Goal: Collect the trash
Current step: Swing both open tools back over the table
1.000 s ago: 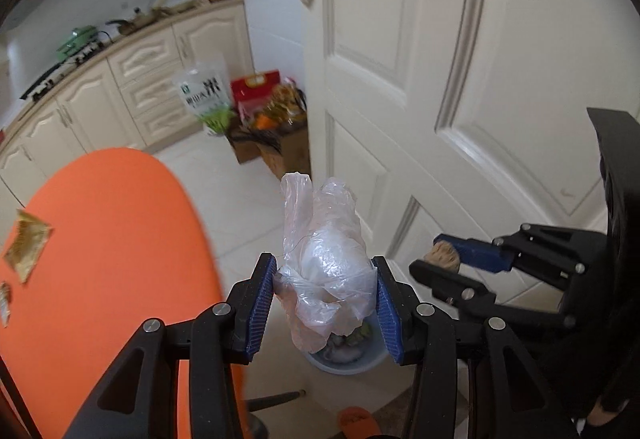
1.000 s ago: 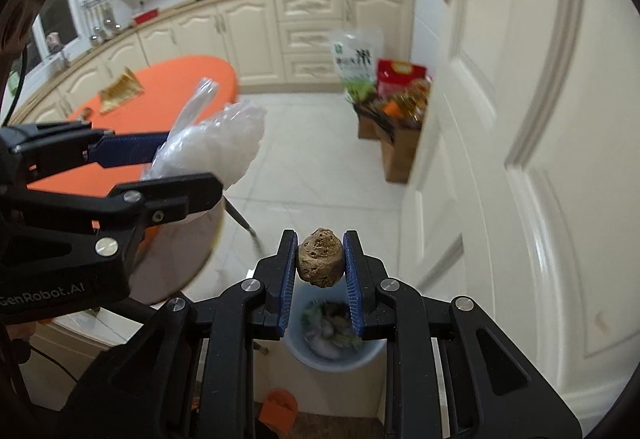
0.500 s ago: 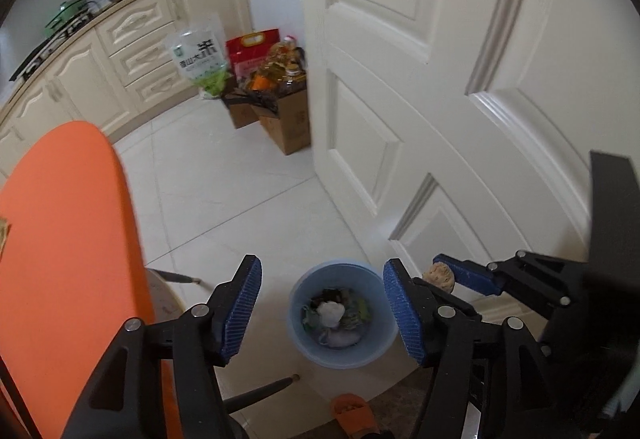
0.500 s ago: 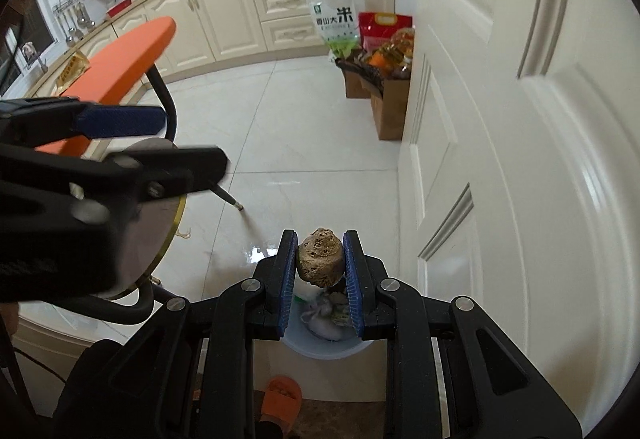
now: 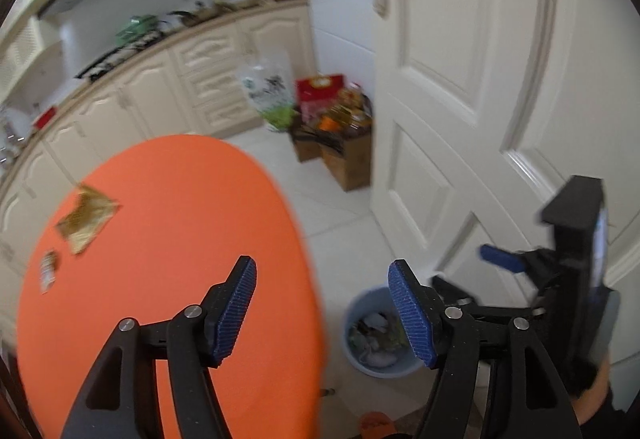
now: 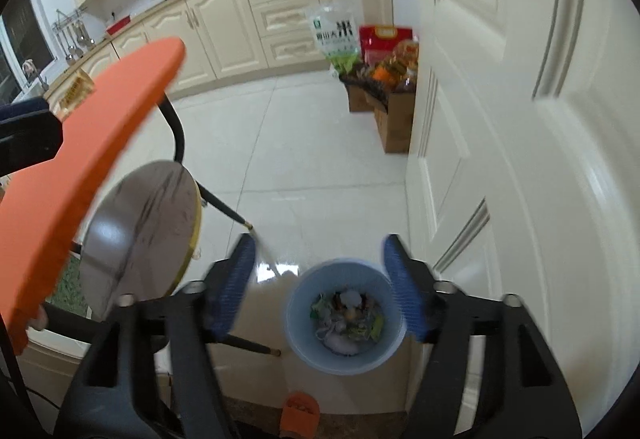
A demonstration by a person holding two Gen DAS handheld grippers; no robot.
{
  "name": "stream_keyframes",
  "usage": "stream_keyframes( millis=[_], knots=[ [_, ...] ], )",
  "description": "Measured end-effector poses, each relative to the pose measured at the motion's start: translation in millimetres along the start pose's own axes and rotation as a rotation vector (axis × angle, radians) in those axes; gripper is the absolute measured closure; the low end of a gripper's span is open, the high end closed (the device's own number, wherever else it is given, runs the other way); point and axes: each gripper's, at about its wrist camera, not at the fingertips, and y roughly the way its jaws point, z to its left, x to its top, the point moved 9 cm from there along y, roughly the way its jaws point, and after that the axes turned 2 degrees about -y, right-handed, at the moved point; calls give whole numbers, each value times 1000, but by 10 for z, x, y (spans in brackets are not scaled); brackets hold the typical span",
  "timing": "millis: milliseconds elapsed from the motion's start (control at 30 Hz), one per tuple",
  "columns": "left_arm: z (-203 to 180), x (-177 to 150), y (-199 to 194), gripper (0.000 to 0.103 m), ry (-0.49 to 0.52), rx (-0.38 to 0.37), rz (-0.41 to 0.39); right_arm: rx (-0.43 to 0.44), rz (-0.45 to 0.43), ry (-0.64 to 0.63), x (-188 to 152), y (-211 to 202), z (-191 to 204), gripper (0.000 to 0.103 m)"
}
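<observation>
Left wrist view. The left gripper (image 5: 322, 305) fills the lower centre of the frame. Its jaws stand apart and are opening, with nothing between them. The orange table (image 5: 168, 259) takes up the left half of the frame. Two pieces of trash remain on it: a crumpled wrapper (image 5: 88, 219) at centre left, and a smaller scrap (image 5: 48, 273) below and left of it, near the table edge. Both lie up and to the left of the fingers. The wrapper's long axis appears to run from lower left to upper right, but blur makes this uncertain. The blue bin (image 5: 376, 335) stands on the floor at lower right, partly behind the right-hand finger (image 5: 412, 315). It holds mixed waste. The right gripper (image 5: 500, 267) shows at the right edge, in front of the white door (image 5: 500, 79).

Right wrist view. The right gripper (image 6: 318, 287) sits at lower centre. Its jaws are opening and nothing is between them. The blue bin (image 6: 344, 359) lies directly below, framed between the two fingers, with waste inside. The orange table (image 6: 80, 159) runs along the left edge, seen almost edge-on. A wrapper (image 6: 76, 91) is visible on it at upper left. A round stool (image 6: 140, 231) stands under the table edge.

Judgement: both grippers are free for the next pickup. The left gripper faces the table and appears nearer the remaining trash. The right gripper points at the bin and would need to swing left.
</observation>
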Motion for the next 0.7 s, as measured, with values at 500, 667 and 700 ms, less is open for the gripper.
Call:
stream_keyframes(
  millis=[500,667,700],
  knots=[
    [1040,-863,-1465,27,-196,124,-158,158,-168,-96,523,-1074,1406,14],
    [1296,-1129,-1774,25,-230,127,-177,223,-184,-152,603,-1274,2028,10],
    [1363,-1171,-1813,25,-234,130,-178,230,-186,-158,618,-1289,2114,10]
  ],
)
